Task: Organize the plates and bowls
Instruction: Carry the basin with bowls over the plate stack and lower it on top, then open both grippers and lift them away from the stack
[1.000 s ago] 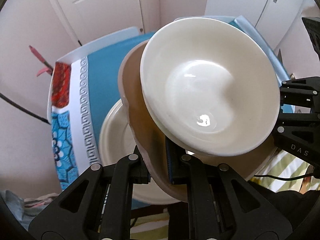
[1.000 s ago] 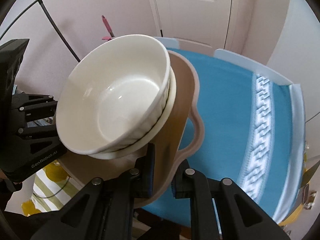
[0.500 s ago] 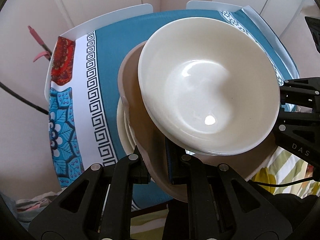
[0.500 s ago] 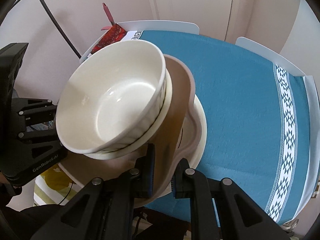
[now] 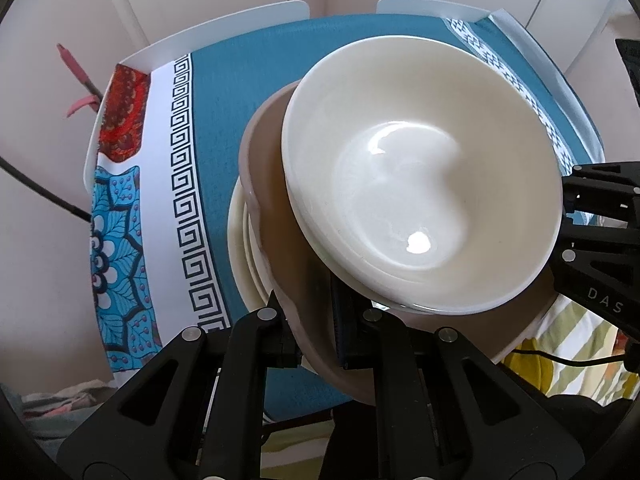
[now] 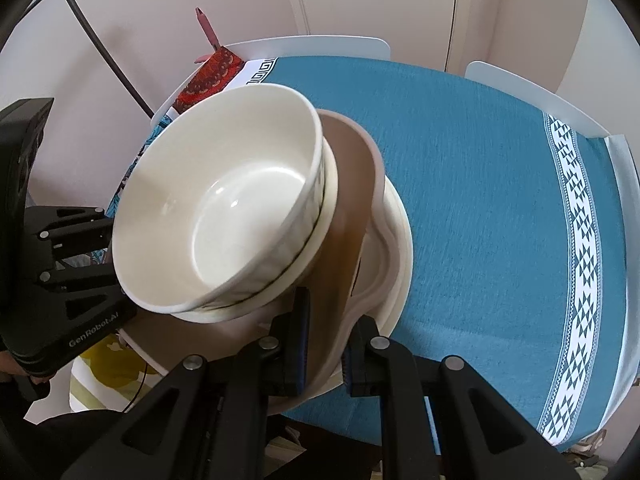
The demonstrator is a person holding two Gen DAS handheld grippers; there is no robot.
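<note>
Bowls and plates make one stack here, carried between the two tools above the near part of a table (image 6: 480,184) spread with a teal cloth. On top sits a deep cream bowl (image 5: 420,184) (image 6: 224,208), empty and glossy inside, nested in a second, shallower cream bowl (image 6: 329,196) of which only the rim shows beneath it. Both rest on a brownish-pink plate (image 5: 276,216) (image 6: 352,192) with a wavy, lobed rim.

The left tool (image 5: 316,332) is clamped on the near rim of that brownish-pink plate, one blue-padded finger on its upper face and the other underneath. The right tool (image 6: 326,344) pinches the same plate's rim in the same way from the opposite side. Each tool appears in the other's view as a black frame at the edge of the stack.

Under the brownish-pink plate lies a cream plate (image 5: 240,248) (image 6: 400,248), whose rim juts out past it on the table's side. Whether the carried plate touches it I cannot tell.

The cloth has a white band with a dark key pattern (image 5: 188,184) along its left end, beside blue floral and red patches, and a white band of teal triangles (image 6: 580,240) along its right end. White chair backs (image 5: 224,28) stand at the table's far edge.
</note>
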